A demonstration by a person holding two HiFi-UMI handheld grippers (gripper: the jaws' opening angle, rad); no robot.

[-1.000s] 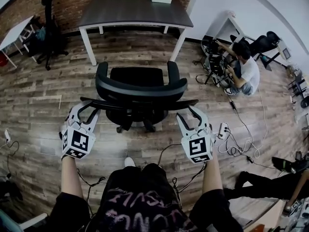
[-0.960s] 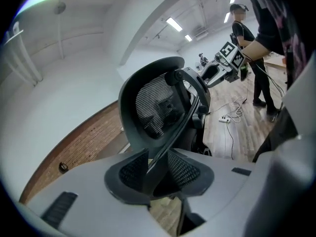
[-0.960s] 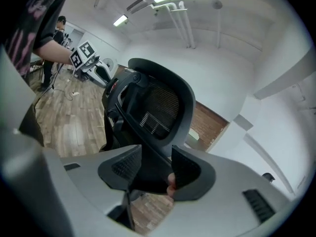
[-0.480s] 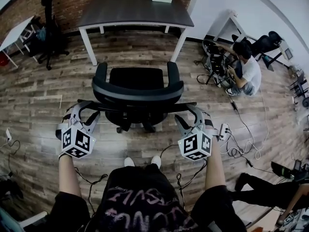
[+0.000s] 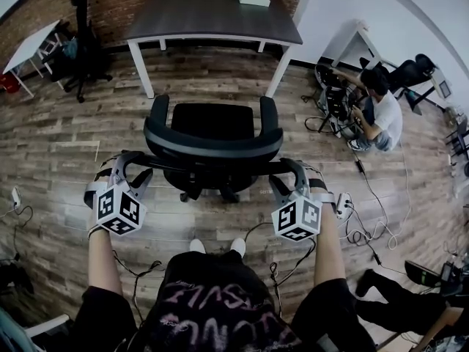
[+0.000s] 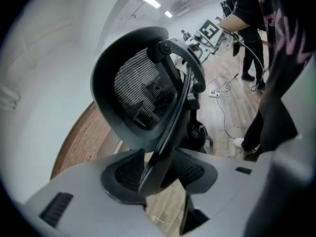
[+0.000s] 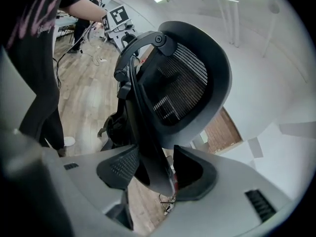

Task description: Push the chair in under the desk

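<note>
the black chair stands on the wood floor in front of the dark desk, its seat turned toward the desk and not yet under it. the left tongs are at the left end of the chair's back frame, their jaws opening with the frame's edge between them. the right tongs stand wide apart, with the right end of the same frame between their jaws

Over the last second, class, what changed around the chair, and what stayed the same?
The jaws widened around the chair back frame: on the left gripper they are opening, on the right gripper they stand wide, with the frame between them unpressed. Chair and desk stayed put.
</note>
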